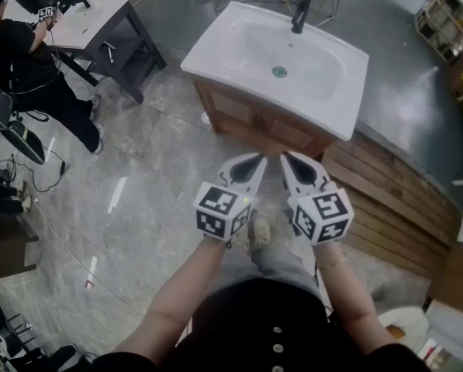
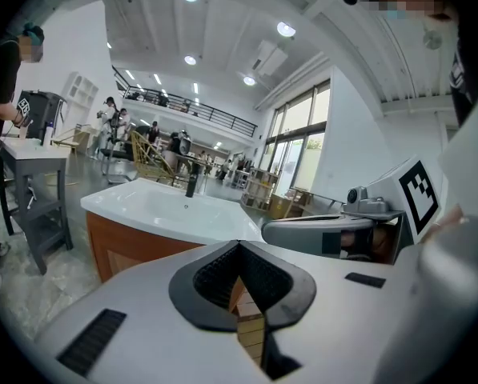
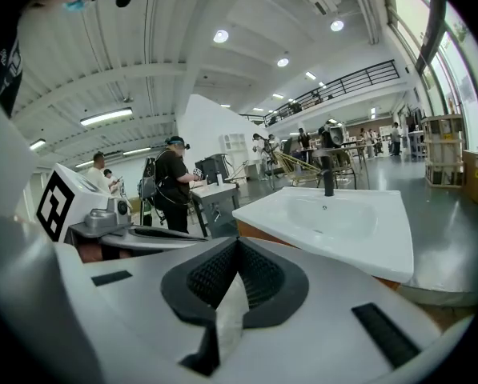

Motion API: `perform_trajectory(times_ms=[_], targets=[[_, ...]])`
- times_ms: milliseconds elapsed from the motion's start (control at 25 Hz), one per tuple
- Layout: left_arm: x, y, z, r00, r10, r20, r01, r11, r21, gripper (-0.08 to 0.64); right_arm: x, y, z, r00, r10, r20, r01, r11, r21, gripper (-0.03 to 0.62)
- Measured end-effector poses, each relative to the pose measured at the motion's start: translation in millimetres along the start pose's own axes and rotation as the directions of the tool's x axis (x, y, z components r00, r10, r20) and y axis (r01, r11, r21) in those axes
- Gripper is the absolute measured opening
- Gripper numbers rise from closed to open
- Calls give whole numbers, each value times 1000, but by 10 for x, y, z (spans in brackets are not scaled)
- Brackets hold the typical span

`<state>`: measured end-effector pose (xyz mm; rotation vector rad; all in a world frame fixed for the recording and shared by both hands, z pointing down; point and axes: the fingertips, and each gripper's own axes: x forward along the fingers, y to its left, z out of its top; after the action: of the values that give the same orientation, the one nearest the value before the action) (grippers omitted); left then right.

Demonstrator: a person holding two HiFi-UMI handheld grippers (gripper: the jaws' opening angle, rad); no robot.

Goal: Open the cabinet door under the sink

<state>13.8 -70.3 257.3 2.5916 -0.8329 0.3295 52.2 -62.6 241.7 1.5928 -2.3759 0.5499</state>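
Note:
A white sink (image 1: pixel 280 56) with a black tap (image 1: pixel 300 14) tops a wooden cabinet (image 1: pixel 254 121) whose doors face me, closed. My left gripper (image 1: pixel 260 156) and right gripper (image 1: pixel 284 156) hang side by side just short of the cabinet front, both shut with nothing between the jaws. In the left gripper view the sink (image 2: pixel 162 206) and cabinet (image 2: pixel 130 250) lie ahead to the left, past the left gripper (image 2: pixel 239 245). The right gripper view has the sink (image 3: pixel 335 214) ahead to the right, beyond the right gripper (image 3: pixel 237 242).
A wooden slatted platform (image 1: pixel 390 200) runs along the floor right of the cabinet. A grey table (image 1: pixel 99 33) stands at the far left with a person in black (image 1: pixel 29 76) beside it. Cables (image 1: pixel 14 177) lie on the floor at left.

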Motion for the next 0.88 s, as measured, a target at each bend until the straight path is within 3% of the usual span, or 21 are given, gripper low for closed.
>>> perform_trajectory(times_ms=[360, 680, 880], targets=[[161, 256, -174, 999, 29, -32, -29, 1000, 5, 8, 350, -31, -229, 998, 36, -42, -37, 999, -24, 8], [358, 483, -319, 999, 37, 5, -37, 999, 36, 9, 621, -145, -465, 995, 58, -85, -59, 998, -5, 8], [477, 624, -549, 998, 57, -19, -56, 998, 24, 9, 807, -163, -666, 992, 66, -104, -63, 998, 28, 8]])
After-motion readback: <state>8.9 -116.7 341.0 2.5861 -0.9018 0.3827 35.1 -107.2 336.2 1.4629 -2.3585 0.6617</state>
